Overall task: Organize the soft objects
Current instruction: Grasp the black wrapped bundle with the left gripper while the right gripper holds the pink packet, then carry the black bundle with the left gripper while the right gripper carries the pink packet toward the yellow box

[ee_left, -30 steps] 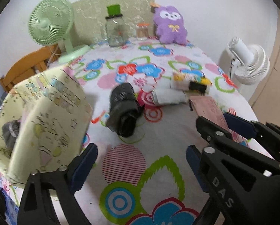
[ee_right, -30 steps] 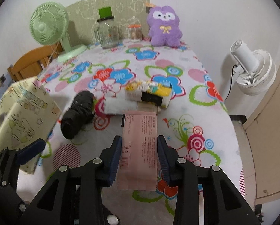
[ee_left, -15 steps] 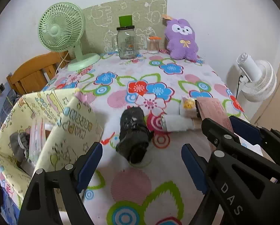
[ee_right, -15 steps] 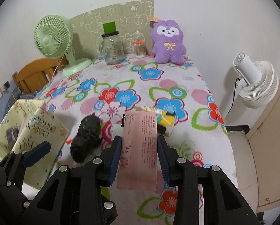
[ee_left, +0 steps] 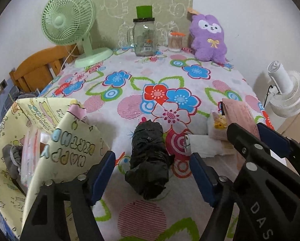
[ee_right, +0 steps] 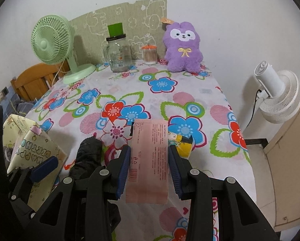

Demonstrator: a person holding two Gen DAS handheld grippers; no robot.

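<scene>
Your right gripper [ee_right: 148, 166] is clamped on the pink pack [ee_right: 148, 160], long axis pointing far, held above the bench [ee_right: 190, 84]; the bag [ee_left: 29, 132] lies near-left, beside your open, empty left gripper [ee_left: 152, 172], so carry leftward.

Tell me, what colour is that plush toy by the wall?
Purple plush, white face, yellow bow; clearest in the right wrist view.

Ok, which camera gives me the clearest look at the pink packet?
The right wrist view: the pink packet sits face-on, clamped between the right tongs, print visible. The left wrist view shows only its upper part, edge-on behind the right tongs' arms.
</scene>
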